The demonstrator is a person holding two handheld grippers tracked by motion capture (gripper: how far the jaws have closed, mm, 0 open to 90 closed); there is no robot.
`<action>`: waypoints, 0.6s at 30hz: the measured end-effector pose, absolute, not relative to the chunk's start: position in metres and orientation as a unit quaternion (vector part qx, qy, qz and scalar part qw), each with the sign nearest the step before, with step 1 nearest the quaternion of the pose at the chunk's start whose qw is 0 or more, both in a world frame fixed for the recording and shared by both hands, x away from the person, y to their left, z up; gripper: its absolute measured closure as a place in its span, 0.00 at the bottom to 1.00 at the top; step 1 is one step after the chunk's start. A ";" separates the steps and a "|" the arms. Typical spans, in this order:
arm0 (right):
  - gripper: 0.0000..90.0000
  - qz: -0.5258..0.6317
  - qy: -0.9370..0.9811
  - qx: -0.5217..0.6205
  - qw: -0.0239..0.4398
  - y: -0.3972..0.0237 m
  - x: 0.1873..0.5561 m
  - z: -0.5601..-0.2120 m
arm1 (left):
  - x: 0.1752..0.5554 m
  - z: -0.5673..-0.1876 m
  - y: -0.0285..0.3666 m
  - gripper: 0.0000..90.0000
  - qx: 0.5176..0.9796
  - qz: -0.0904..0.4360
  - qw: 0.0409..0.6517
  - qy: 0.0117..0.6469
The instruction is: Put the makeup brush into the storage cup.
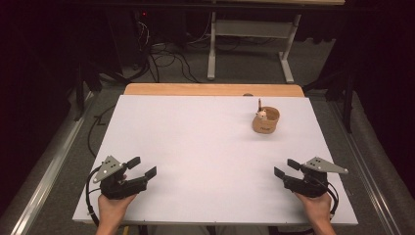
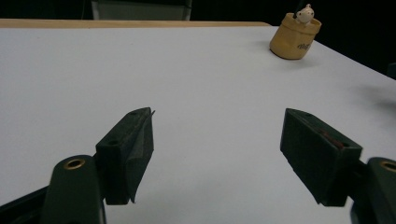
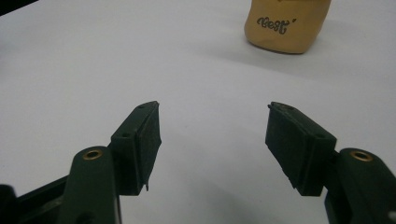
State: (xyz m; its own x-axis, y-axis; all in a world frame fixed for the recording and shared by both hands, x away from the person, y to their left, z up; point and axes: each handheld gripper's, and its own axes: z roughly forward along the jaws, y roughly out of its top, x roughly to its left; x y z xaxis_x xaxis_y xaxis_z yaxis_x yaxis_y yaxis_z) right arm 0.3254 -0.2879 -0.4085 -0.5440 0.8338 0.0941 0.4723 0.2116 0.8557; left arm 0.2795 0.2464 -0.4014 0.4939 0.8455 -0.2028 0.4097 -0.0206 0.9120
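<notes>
Sitting right of centre in the upper half of the high view, the small tan pot is the thing our work turns on; it stands upright on the white table, near the far edge, with a little pale figure poking out of its top and some dark lettering on its side. In the left gripper view the pot sits at the upper right of the frame, and in the right gripper view it stands at the top edge, almost straight ahead. We are, as we judge it, at the very start — nothing is gripped and the reach has not begun. Our right gripper rests low at the lower right of the high view, well apart from the pot, and our left gripper sits at the lower left, farther off still. Both have their jaws spread wide with bare table between them; the fingers of the right one touch nothing, and the fingers of the left one hold nothing either. The next move, we think, calls for carrying the right gripper forward toward the upper part of the frame, keeping the jaws this wide so that they pass either side of the pot's soft-looking wall — and coming in level, since a knock from one jaw could tip it or spill the figure.
</notes>
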 end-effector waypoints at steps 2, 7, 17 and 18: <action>0.41 0.455 0.751 0.436 0.199 -0.289 0.326 -0.409 | 0.279 -0.401 0.246 0.29 0.685 0.208 0.528 0.458; 0.40 0.449 0.754 0.436 0.200 -0.287 0.327 -0.412 | 0.281 -0.403 0.246 0.29 0.688 0.209 0.521 0.459; 0.39 0.450 0.754 0.432 0.206 -0.286 0.326 -0.412 | 0.282 -0.404 0.245 0.29 0.690 0.207 0.519 0.460; 0.39 0.451 0.753 0.432 0.206 -0.286 0.326 -0.412 | 0.282 -0.404 0.245 0.29 0.690 0.206 0.519 0.461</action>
